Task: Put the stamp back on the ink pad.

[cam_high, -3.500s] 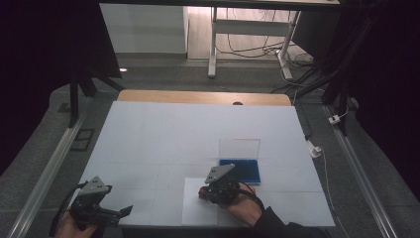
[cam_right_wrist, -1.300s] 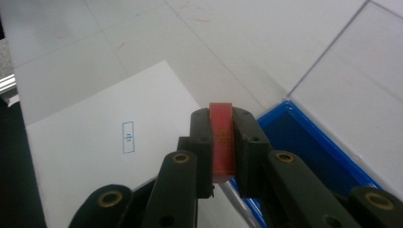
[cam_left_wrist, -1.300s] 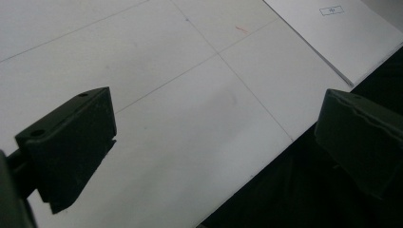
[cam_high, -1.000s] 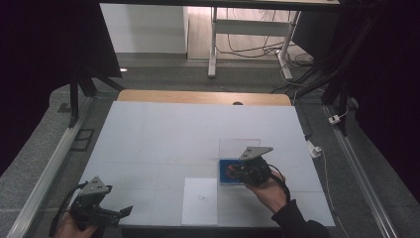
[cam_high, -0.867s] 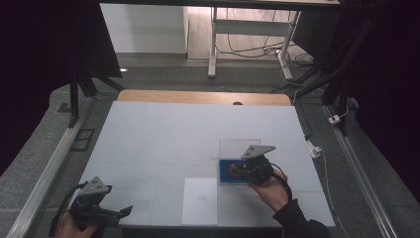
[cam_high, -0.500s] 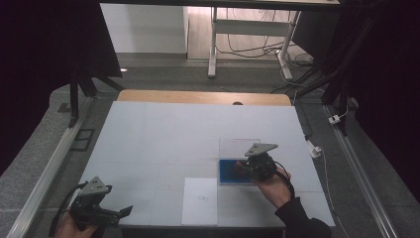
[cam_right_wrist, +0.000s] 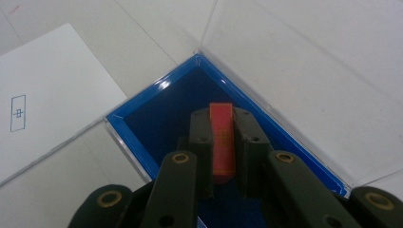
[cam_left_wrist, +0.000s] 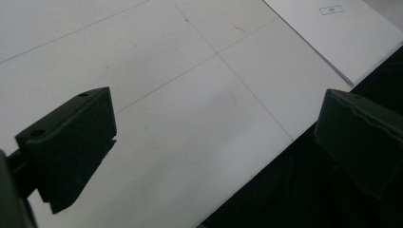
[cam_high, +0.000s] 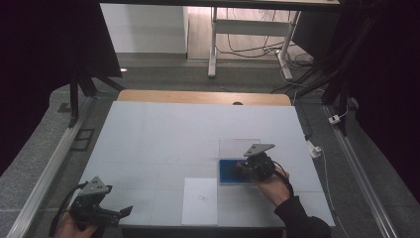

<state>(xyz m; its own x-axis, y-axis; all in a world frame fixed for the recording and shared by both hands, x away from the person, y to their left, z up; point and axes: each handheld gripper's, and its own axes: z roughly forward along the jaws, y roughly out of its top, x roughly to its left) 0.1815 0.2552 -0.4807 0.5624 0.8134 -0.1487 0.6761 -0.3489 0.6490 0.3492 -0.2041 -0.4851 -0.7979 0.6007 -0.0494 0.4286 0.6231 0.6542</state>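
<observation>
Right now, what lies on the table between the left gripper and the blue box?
In the high view, a white sheet of paper lies between the left gripper and the blue box; around it, bare table.

My right gripper (cam_right_wrist: 222, 142) holds a small red block (cam_right_wrist: 222, 137) with fine yellow marks, pinched flat between both jaws, over the open blue case (cam_right_wrist: 142, 142). The case lies flat on the white table, its clear lid (cam_high: 239, 146) folded open on the far side. A white paper sheet (cam_high: 200, 201) lies just beside the case, toward my left.
</observation>
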